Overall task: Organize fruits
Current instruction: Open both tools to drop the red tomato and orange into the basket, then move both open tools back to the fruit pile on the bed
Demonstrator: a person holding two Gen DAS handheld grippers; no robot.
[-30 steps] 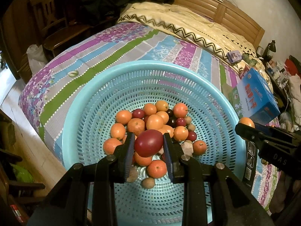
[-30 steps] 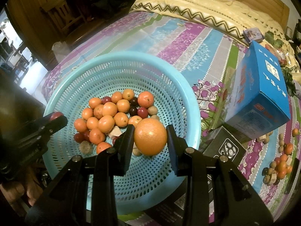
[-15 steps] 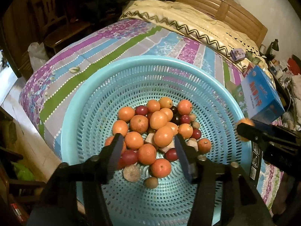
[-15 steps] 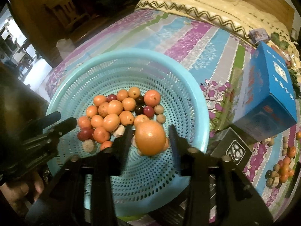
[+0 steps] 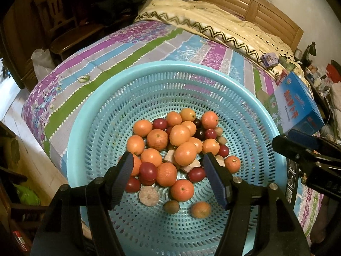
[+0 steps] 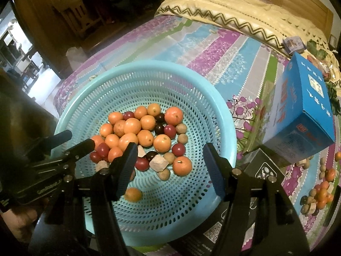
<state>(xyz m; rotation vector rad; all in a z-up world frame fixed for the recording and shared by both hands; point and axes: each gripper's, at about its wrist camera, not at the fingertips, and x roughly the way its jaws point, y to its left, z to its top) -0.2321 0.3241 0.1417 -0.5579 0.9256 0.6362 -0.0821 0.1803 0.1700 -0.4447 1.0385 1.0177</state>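
moved: dark-red fruit (image 5: 148, 170) and orange (image 6: 133, 194) dropped into basket (image 5: 85, 115) | left hand-held gripper (image 5: 168, 178) opening, empty | right hand-held gripper (image 6: 170, 168) opening, empty, orange at 7 o'clock

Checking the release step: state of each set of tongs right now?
Left tongs: opening, nothing held, above the fruit in the basket.
Right tongs: opening, nothing held, over the same basket.

Bare basket floor (image 5: 153, 232) lies just below the jaws. Ahead, the fruit pile (image 5: 179, 140) blocks the way. A blue box (image 6: 302, 115) stands right of them.
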